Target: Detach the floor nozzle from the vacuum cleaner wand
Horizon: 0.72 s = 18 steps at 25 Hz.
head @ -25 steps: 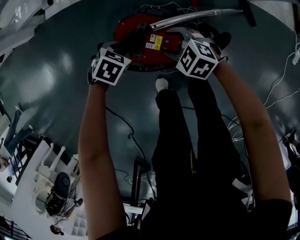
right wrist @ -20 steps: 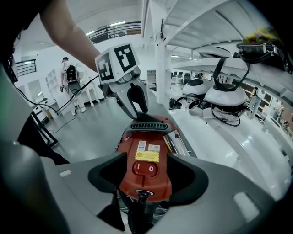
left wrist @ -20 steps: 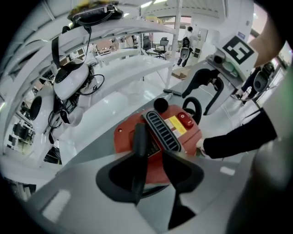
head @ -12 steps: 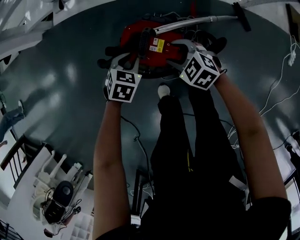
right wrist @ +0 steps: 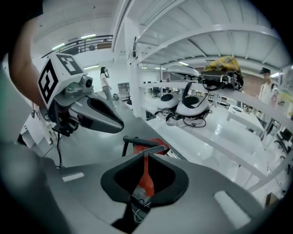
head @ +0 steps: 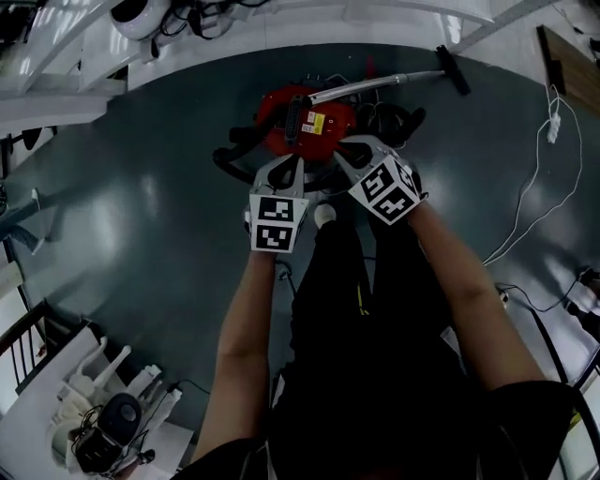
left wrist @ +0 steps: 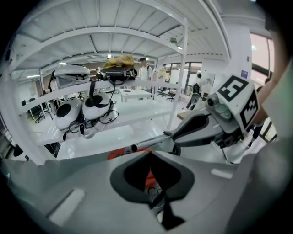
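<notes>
The red vacuum cleaner (head: 305,122) lies on the dark floor ahead of me. Its metal wand (head: 375,84) runs to the upper right, with the black floor nozzle (head: 453,67) on its far end. My left gripper (head: 284,161) and right gripper (head: 345,145) hang side by side in the air above the cleaner's near side, touching nothing. Both jaws have just been closing and now stand shut with nothing between them. Through the left gripper (left wrist: 151,153) and the right gripper (right wrist: 147,151) only slivers of the red body (right wrist: 149,145) show.
A black hose (head: 234,155) curls at the cleaner's left. My legs and a white shoe (head: 323,216) stand just behind the grippers. A white cable (head: 539,187) trails over the floor at right. White racks (head: 234,23) line the far side, and a white table (head: 56,412) stands at lower left.
Both grippers have lifted up and away from the vacuum cleaner's body, drawing closer together. Their jaws, open a second ago, have closed empty. The cleaner looks smaller and farther off.
</notes>
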{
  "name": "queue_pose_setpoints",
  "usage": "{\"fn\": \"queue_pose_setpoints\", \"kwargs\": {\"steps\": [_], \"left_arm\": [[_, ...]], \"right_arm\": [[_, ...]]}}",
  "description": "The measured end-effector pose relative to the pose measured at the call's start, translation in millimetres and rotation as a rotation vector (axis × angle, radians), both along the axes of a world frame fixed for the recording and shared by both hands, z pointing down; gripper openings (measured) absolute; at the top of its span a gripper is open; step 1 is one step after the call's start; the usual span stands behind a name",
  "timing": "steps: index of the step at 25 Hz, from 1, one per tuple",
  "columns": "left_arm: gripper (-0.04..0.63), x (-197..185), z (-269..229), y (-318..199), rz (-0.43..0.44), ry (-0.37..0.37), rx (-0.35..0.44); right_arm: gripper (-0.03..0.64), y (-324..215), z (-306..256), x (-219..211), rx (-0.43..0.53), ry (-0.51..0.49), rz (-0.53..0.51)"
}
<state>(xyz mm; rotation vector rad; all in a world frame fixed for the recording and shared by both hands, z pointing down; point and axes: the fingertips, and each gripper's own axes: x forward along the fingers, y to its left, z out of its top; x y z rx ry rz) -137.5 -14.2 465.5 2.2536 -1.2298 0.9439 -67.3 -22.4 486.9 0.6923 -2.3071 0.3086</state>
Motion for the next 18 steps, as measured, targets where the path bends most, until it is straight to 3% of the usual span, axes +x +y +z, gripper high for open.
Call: {"fn": "queue_pose_setpoints", "kwargs": {"steps": [3, 8, 14, 18], "left_arm": [[0.011, 0.1, -25.8, 4.1, -0.009, 0.027, 0.036], [0.011, -4.4, -70.9, 4.5, -0.068, 0.086, 0.062], [0.011, 3.1, -120.1, -1.9, -0.105, 0.11, 0.162], [0.011, 12.9, -140.7, 2.7, -0.111, 0.169, 0.163]], "right_arm": [[-0.001, 7.0, -30.8, 4.4, 0.017, 0.0, 0.062], [-0.002, 13.7, -86.2, 12.2, 0.066, -0.005, 0.128], [-0.002, 15.4, -137.8, 22.3, 0.077, -0.029, 0.185], [-0.002, 15.2, -162.1, 21.5, 0.069, -0.085, 0.246]]}}
